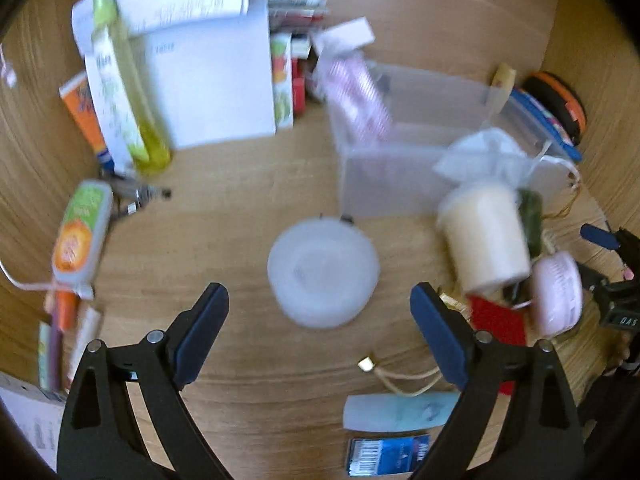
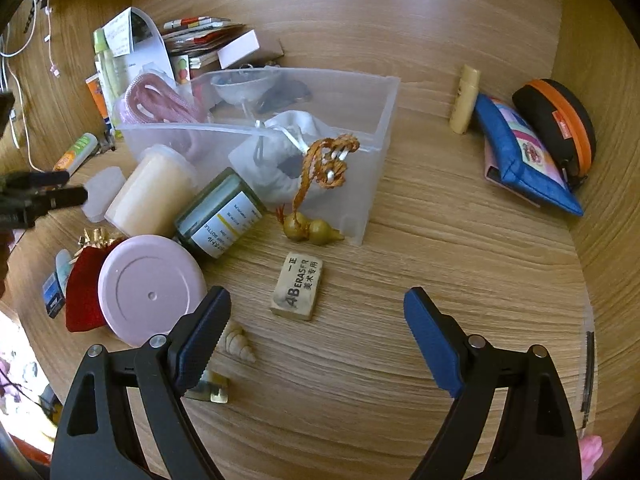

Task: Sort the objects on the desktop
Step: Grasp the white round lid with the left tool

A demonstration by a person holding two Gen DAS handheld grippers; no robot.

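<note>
Between your left tongs point(image 1: 320, 316) and a little beyond their tips sits a round translucent white container point(image 1: 323, 272), low and lidded-looking, resting on the wooden bench point(image 1: 240, 208); the view is smeared, so I can only say it seems to be a shallow plastic tub. Those tongs are spread wide and released, with nothing touching either pad. Just behind the tub stands the clear plastic bin point(image 1: 400, 152), with a pink ribbed item point(image 1: 360, 92) leaning at its near-left corner. To the right of the tub lies a cream jar point(image 1: 486, 240) on its side, and a pink round lid point(image 1: 558, 292) sits near the right finger.

Ahead of your right tongs point(image 2: 318, 312), lying flat on the bench roughly midway between the two tips but slightly beyond them, is the eraser point(image 2: 298, 286): a worn beige block printed "4B ERASER" in black, tilted a little. These tongs are also released and stand wide, gripping nothing. A small spiral shell point(image 2: 239, 344) lies just beside the left finger. Beyond the eraser, a gourd charm point(image 2: 314, 232) on a brown cord rests against the bin's front wall, beside a green glass bottle point(image 2: 218, 214) lying on its side.
</note>
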